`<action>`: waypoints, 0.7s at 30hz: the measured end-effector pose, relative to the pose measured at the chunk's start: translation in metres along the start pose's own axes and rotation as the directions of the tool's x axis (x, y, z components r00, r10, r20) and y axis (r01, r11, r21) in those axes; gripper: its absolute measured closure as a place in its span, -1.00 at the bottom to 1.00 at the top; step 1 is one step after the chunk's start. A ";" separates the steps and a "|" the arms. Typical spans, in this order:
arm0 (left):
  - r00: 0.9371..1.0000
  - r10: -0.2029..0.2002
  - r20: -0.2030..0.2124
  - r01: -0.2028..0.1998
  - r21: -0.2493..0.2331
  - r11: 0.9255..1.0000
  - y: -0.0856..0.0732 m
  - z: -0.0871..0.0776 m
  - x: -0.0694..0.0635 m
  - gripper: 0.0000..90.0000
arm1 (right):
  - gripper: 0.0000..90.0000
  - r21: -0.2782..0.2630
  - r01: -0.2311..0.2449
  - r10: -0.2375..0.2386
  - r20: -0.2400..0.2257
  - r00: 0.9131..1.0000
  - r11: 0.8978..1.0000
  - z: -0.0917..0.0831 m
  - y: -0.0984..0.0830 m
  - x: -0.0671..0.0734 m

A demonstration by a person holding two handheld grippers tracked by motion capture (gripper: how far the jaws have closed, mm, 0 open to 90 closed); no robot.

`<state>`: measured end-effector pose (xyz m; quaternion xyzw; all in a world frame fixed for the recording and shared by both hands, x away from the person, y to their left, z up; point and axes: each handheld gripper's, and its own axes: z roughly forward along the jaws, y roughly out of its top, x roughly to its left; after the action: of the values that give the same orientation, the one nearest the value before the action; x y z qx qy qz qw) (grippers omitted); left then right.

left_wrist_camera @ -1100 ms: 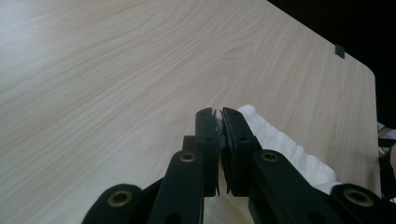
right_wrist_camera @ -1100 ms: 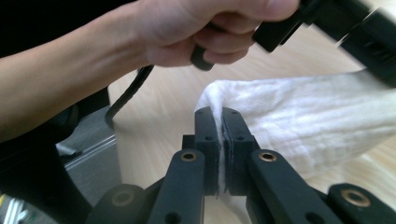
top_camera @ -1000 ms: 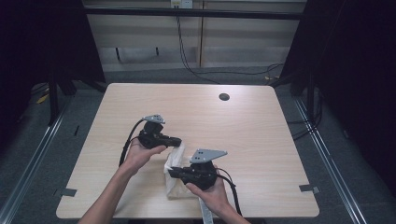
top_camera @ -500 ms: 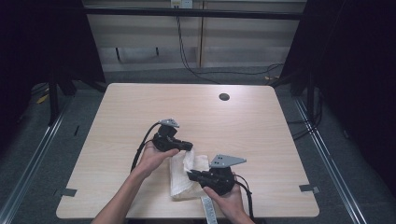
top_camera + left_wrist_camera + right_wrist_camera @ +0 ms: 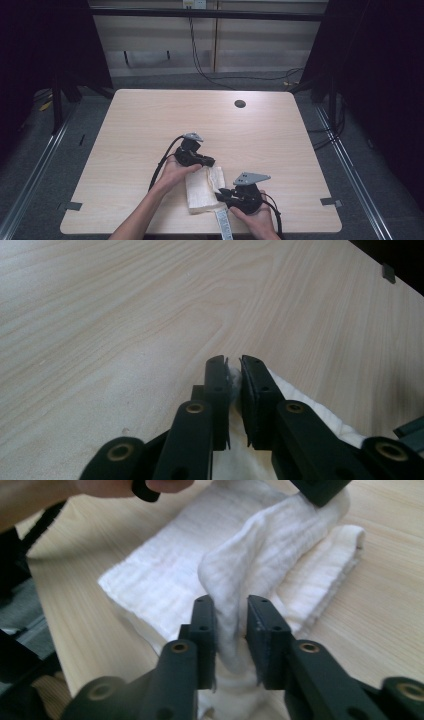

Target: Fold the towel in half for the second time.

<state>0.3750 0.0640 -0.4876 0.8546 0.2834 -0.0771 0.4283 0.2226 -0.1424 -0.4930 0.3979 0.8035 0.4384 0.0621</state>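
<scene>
Near the table's (image 5: 150, 130) front edge — one white towel (image 5: 202, 190), folded, lying flat with a loose fold raised along its top.

Item 1, left gripper (image 5: 207, 161): at the towel's far corner. Its own view has the two jaws a narrow gap apart, a wisp of white cloth (image 5: 234, 377) between them; they have just been opening, and whether the pads are pressing on it cannot be told.

Item 2, right gripper (image 5: 224, 192): at the towel's near right edge. Jaws parted wider, likewise just opened, with the raised fold of the towel (image 5: 235, 580) standing between them and apparently slack, not pinched.

Relation of note — the towel's long axis runs from the near edge away toward the left gripper, and the raised fold spans from one pair of jaws to the other. Both grippers sit at the right-hand side of the cloth, so any withdrawal should go right and away, clear of the fold.

Also present: round grommet hole (image 5: 240, 104) in the far tabletop, well apart.
</scene>
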 end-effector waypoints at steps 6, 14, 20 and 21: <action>1.000 0.020 0.016 -0.019 -0.049 0.999 0.002 -0.008 -0.004 0.34 | 0.19 0.031 -0.001 0.000 0.025 1.000 1.000 0.001 -0.003 0.002; 0.998 0.038 -0.041 -0.041 -0.087 0.995 0.001 -0.036 -0.005 0.07 | -0.20 0.025 0.016 -0.017 0.051 0.999 1.000 -0.005 -0.002 0.000; 0.992 0.118 -0.053 -0.118 -0.010 0.993 -0.015 -0.050 -0.010 0.34 | -0.26 0.000 -0.020 0.019 0.081 0.997 1.000 -0.013 0.001 -0.013; 0.990 0.127 -0.055 -0.127 0.004 0.992 -0.017 -0.053 -0.011 0.38 | -0.26 -0.006 -0.022 0.022 0.090 0.996 1.000 -0.015 0.002 -0.014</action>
<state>0.3500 0.1087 -0.4623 0.8727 0.2400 -0.0259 0.4244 0.2266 -0.1610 -0.4863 0.4258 0.7944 0.4228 0.0942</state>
